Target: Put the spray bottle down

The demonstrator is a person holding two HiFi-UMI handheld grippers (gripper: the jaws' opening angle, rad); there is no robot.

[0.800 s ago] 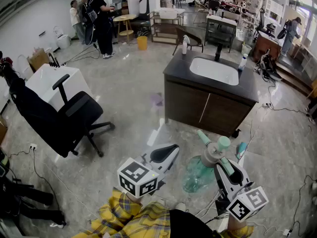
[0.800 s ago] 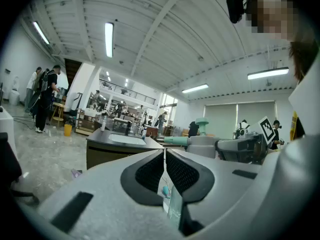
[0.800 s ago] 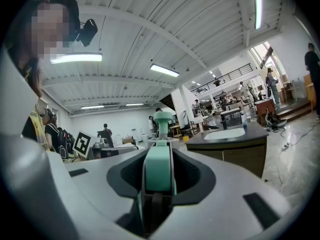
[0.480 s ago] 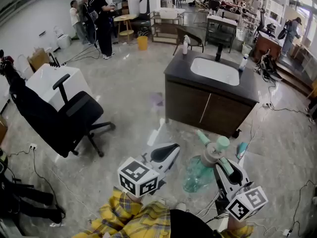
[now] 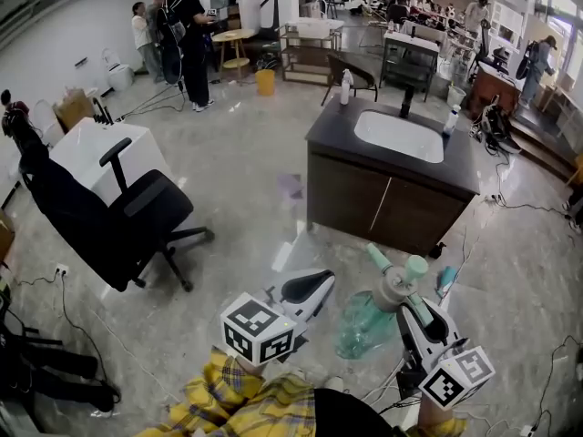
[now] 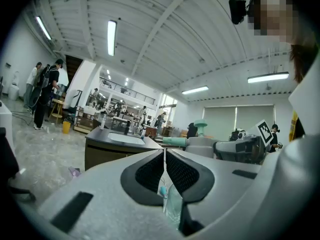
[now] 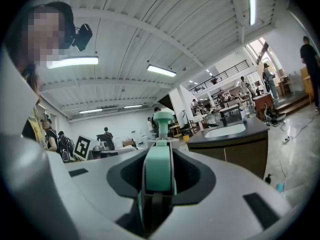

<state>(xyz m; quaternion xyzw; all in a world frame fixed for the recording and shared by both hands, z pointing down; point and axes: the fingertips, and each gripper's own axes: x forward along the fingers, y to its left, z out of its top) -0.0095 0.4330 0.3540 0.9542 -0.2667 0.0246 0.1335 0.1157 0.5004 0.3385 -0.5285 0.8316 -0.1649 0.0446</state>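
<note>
Spray bottle [image 5: 367, 324] held short of the sink bench [image 5: 332, 131]
Right claw [image 5: 412, 300] pinches its head (body hanging down); left claw [image 5: 315, 285] pressed together, empty.

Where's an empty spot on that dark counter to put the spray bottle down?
The counter is bare left of the sink and along its front edge. The back is busier: a white bottle at the back left corner, a black tap behind the sink, a small bottle at the right.
</note>
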